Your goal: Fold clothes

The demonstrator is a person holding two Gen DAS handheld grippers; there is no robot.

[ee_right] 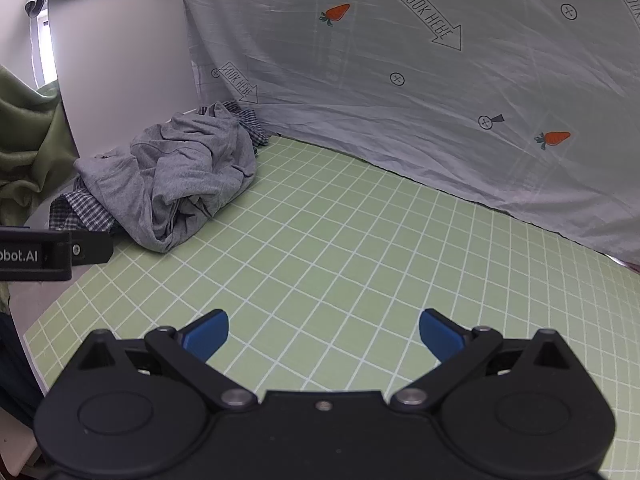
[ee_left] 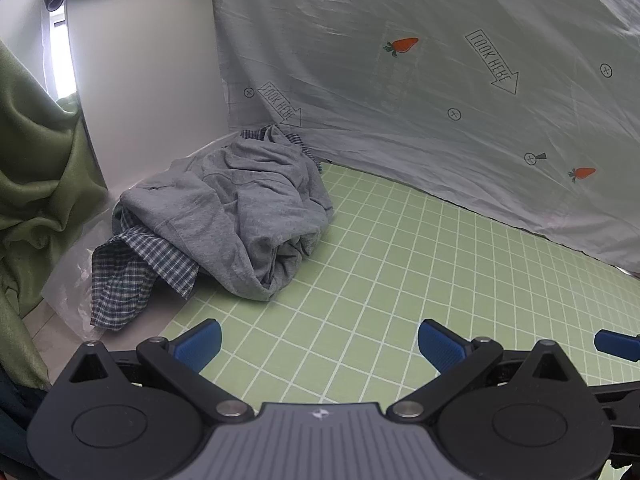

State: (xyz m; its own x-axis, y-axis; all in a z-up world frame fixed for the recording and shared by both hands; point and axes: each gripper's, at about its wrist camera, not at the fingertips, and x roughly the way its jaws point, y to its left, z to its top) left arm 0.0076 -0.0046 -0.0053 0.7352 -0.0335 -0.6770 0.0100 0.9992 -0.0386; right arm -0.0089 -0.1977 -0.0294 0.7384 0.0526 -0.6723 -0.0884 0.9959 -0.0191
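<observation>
Two garments, a grey jersey top over a checked shirt, are heaped at the far left of the green grid mat. Left gripper and right gripper are held empty, fingers apart; the top layer is best pinched alone.

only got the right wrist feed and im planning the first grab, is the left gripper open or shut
Observer: Open. The left gripper has its jaws spread wide above the green mat, holding nothing.
Operator: ok anything under the clothes pile i cant see from here
Observer: Yes. A clear plastic sheet lies under the checked shirt, off the mat's left edge. The grey garment is heaped on top of the shirt.
</observation>
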